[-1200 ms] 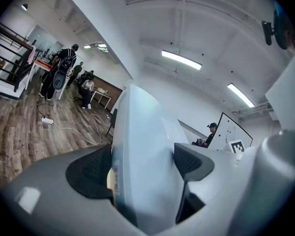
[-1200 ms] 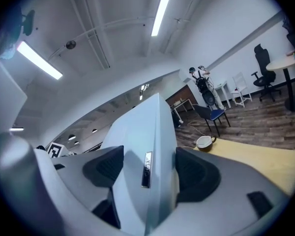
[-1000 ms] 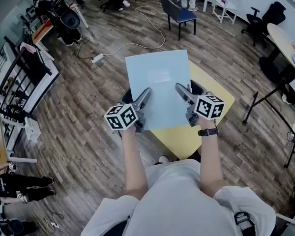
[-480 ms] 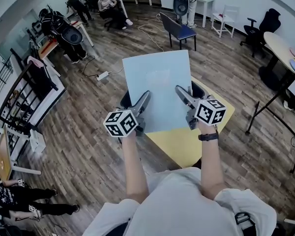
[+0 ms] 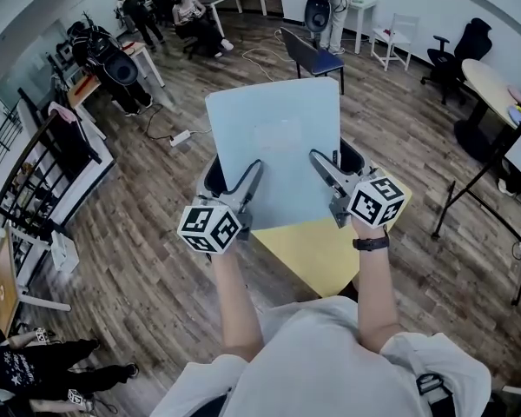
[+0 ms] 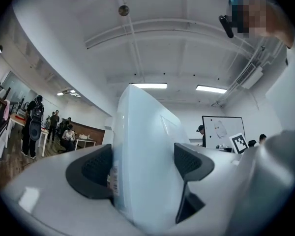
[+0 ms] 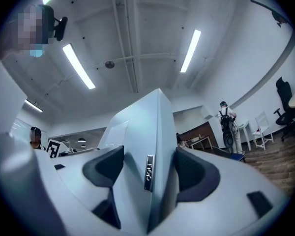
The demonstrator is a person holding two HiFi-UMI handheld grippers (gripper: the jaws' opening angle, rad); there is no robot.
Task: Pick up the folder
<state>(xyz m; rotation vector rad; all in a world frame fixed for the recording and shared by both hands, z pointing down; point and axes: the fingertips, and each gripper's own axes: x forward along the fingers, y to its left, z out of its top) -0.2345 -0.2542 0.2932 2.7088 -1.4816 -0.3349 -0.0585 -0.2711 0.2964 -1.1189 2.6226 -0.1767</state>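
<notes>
Pale blue folder is in the air above the far part of the yellow table, far edge tilted up. Left gripper has its jaws closed on the folder's near-left edge. Right gripper likewise grips the near-right edge, pads pressed on both faces. Wooden floor lies below

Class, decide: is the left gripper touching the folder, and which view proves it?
Touching. The left gripper view shows the folder standing between the jaws of the left gripper, with both jaws pressed against its faces.
</notes>
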